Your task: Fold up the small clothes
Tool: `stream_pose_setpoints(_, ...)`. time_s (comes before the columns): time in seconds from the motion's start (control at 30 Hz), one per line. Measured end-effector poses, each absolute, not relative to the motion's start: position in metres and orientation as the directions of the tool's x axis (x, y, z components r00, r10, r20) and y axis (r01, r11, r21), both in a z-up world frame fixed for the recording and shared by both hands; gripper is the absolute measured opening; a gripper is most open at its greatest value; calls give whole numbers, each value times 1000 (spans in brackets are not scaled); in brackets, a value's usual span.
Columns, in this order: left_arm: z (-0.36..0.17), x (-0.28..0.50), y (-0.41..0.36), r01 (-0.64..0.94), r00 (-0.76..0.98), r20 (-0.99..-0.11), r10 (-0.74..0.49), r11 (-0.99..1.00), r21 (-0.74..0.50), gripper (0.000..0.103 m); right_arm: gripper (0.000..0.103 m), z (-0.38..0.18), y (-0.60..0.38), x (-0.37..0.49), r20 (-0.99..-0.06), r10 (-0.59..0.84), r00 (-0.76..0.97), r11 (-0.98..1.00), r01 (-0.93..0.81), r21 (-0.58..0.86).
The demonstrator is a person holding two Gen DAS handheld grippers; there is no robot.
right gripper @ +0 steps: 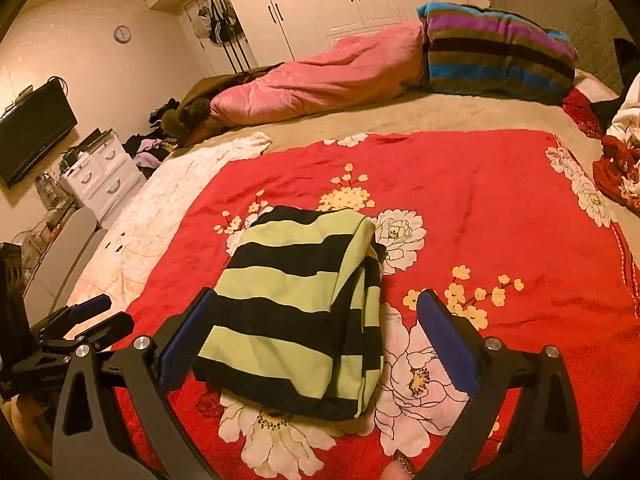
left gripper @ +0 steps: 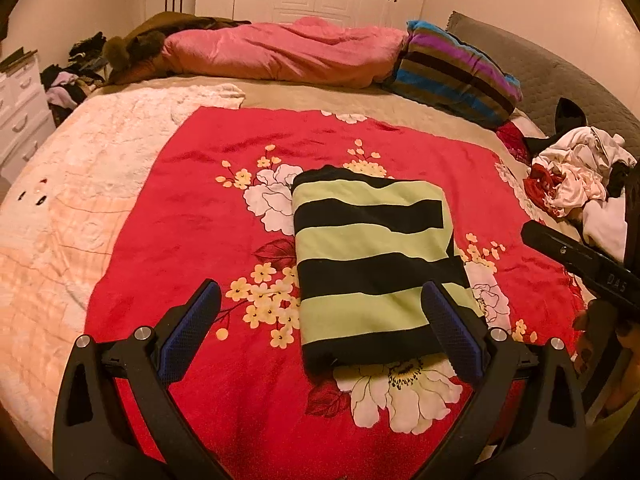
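Striped garment [left gripper: 376,268] lay folded into neat rectangle at centre of red floral blanket [left gripper: 168,216] on bed — this piece looked done. Left claw [left gripper: 320,304] and right claw [right gripper: 318,310] both gaped wide, gripping nothing. Unfolded heap [left gripper: 576,176] at 3 o'clock — still waiting.

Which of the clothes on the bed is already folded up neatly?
The green-and-black striped garment on the red floral blanket: it lies as a tidy rectangle, while the white and red clothes sit in a crumpled heap at the edge.

A bed [left gripper: 328,98] carries a red floral blanket [left gripper: 192,216], with a folded striped garment [left gripper: 372,256] on it.
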State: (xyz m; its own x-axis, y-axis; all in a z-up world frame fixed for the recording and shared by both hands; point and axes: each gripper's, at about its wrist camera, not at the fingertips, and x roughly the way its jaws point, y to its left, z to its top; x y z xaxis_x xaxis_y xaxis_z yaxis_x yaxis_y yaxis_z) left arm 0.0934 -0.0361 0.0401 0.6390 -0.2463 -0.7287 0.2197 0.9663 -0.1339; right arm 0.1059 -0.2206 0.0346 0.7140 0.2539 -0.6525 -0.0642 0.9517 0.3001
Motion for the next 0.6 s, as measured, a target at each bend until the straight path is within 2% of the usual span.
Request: stream_pose_setpoints(0.6,61,42,-41,225,709,-665,-236,969,-104,94,99,68,-214,44,-567,241,787,959,-105,261)
